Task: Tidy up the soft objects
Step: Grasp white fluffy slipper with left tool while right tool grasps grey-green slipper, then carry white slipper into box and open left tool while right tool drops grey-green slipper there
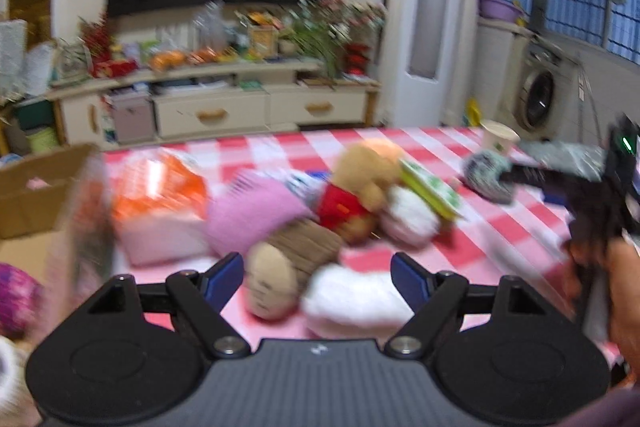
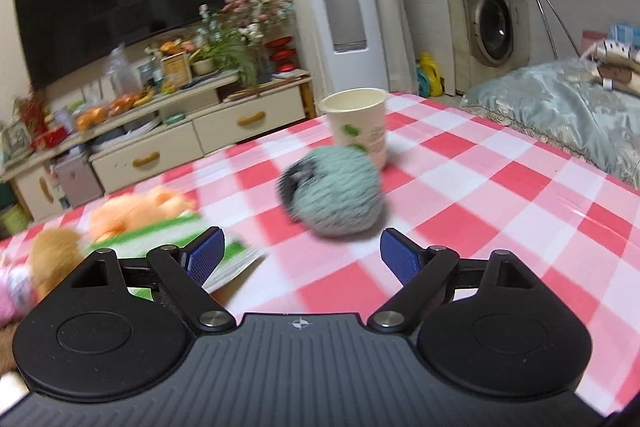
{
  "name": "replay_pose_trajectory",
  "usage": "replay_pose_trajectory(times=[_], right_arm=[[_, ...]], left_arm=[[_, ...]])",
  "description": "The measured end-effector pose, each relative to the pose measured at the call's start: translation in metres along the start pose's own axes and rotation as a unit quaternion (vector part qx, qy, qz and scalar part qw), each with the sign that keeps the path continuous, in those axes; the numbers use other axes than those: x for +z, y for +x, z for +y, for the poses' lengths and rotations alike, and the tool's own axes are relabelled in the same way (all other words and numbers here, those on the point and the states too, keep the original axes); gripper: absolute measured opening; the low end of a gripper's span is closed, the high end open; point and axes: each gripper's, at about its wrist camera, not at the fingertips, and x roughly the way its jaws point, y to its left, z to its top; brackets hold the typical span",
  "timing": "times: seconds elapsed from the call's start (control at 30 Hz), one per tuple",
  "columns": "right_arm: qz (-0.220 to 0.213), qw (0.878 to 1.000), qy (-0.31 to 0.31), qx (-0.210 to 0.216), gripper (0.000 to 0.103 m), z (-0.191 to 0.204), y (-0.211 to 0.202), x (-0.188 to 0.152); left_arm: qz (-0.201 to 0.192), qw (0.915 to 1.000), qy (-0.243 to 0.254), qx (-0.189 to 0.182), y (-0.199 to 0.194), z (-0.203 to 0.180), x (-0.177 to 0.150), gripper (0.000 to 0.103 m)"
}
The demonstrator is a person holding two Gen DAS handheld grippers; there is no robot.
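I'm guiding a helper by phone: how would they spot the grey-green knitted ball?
On the red-and-white checked tablecloth, find the paper cup near the far edge. The grey-green knitted ball lies just in front of it, ahead of the open right gripper. Unlike the plush pile, it sits alone.

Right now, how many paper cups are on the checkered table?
1. The paper cup stands upright at the far side of the checkered table, just behind the teal yarn ball. Another could hide behind the toy pile.
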Motion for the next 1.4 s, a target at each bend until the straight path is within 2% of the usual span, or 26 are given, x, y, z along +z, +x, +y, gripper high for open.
replay_pose_trajectory(times=[0.13, 0.3, 0.47, 0.63, 0.67, 0.7, 0.73, 0.9, 1.07, 1.1, 1.2, 1.4], right_arm=[[-0.005, 1.000, 0.016, 0.007, 0.103, -0.021, 0.018, 0.011], [-0.003, 0.999, 0.022, 0.026, 0.103, -0.041, 0.053, 0.029], [0.017, 0.999, 0.009, 0.035, 0.103, -0.040, 0.085, 0.041], [0.041, 0.999, -0.015, 0.024, 0.102, -0.035, 0.103, 0.040], [0.045, 0.999, -0.019, 0.023, 0.097, -0.034, 0.106, 0.039], [0.050, 0.998, -0.019, 0.030, 0.085, -0.034, 0.107, 0.037], [0.052, 0.998, -0.016, 0.040, 0.080, -0.034, 0.106, 0.036], [0.047, 0.998, -0.023, 0.046, 0.077, -0.028, 0.103, 0.037], [0.052, 0.996, -0.020, 0.068, 0.076, -0.019, 0.114, 0.039], [0.053, 0.996, -0.020, 0.075, 0.076, -0.016, 0.117, 0.041], [0.052, 0.993, -0.019, 0.106, 0.076, -0.004, 0.127, 0.044], [0.083, 0.983, -0.045, 0.160, 0.076, 0.033, 0.151, 0.041]], left_arm=[[0.026, 0.9993, 0.019, -0.019, 0.017, -0.022, -0.009, 0.081], [0.054, 0.9975, 0.037, -0.026, 0.039, -0.041, -0.018, 0.081], [0.065, 0.9969, 0.043, -0.008, 0.057, -0.048, -0.020, 0.081], [0.069, 0.9965, 0.048, 0.009, 0.066, -0.052, -0.020, 0.084], [0.070, 0.9963, 0.048, 0.012, 0.068, -0.053, -0.020, 0.084], [0.070, 0.9963, 0.047, 0.015, 0.071, -0.053, -0.020, 0.085], [0.070, 0.9963, 0.048, 0.017, 0.073, -0.053, -0.020, 0.085], [0.069, 0.9952, 0.060, 0.037, 0.079, -0.058, -0.021, 0.085], [0.073, 0.9928, 0.074, 0.059, 0.080, -0.059, -0.023, 0.077], [0.073, 0.9927, 0.073, 0.062, 0.080, -0.059, -0.023, 0.072], [0.072, 0.9920, 0.074, 0.072, 0.080, -0.056, -0.024, 0.065], [0.072, 0.9919, 0.071, 0.076, 0.079, -0.052, -0.024, 0.058]])
